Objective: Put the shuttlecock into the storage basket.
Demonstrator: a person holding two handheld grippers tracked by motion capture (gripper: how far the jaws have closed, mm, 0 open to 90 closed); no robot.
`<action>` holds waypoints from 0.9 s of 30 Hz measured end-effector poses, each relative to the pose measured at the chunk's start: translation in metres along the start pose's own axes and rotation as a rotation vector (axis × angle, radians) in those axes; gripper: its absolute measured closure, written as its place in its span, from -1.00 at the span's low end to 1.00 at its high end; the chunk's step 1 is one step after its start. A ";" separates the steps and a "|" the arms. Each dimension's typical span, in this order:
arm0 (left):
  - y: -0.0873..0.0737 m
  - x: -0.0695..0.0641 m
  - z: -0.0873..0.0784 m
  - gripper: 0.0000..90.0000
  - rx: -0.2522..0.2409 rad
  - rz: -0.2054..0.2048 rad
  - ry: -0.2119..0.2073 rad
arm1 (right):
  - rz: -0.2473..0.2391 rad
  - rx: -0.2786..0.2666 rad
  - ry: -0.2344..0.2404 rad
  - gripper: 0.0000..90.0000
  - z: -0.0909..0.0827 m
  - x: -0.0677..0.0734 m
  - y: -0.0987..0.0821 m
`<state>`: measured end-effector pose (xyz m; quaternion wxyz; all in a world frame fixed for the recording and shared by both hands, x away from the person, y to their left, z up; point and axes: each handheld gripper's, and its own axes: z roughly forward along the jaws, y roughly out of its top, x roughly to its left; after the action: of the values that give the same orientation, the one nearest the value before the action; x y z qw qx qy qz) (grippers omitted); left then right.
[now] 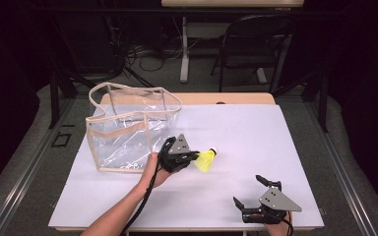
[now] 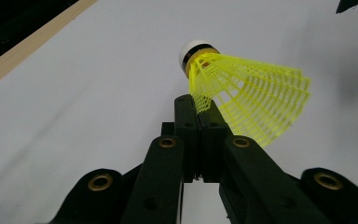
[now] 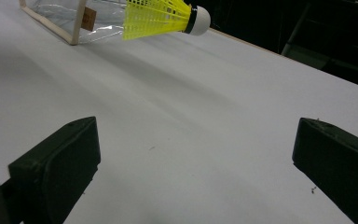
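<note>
A yellow shuttlecock (image 2: 249,95) of open plastic mesh is seen, its skirt faintly glossy and its rounded cap (image 2: 192,48) white and smooth, ringed by a dark band. The left gripper (image 2: 198,105) is made of matt black plastic, set with brass-coloured metal rivets. At ten o'clock from it in the high view, a bag (image 1: 128,132) of clear, glossy, crinkled plastic film is edged with beige cloth-like tape. The table (image 1: 256,142) is covered by a smooth matt white sheet, with a pale wood edge beyond. The right gripper (image 1: 248,189) is likewise matt black, topped by a grey matt plate.
</note>
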<state>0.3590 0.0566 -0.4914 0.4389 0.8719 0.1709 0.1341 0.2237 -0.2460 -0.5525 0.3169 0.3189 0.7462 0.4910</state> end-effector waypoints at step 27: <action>0.027 0.004 -0.014 0.97 -0.042 0.040 0.031 | -0.004 -0.002 -0.002 -0.99 -0.002 0.000 0.000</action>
<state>0.3620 0.0527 -0.4610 0.4516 0.8636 0.1572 0.1597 0.2225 -0.2465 -0.5516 0.3188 0.3174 0.7462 0.4907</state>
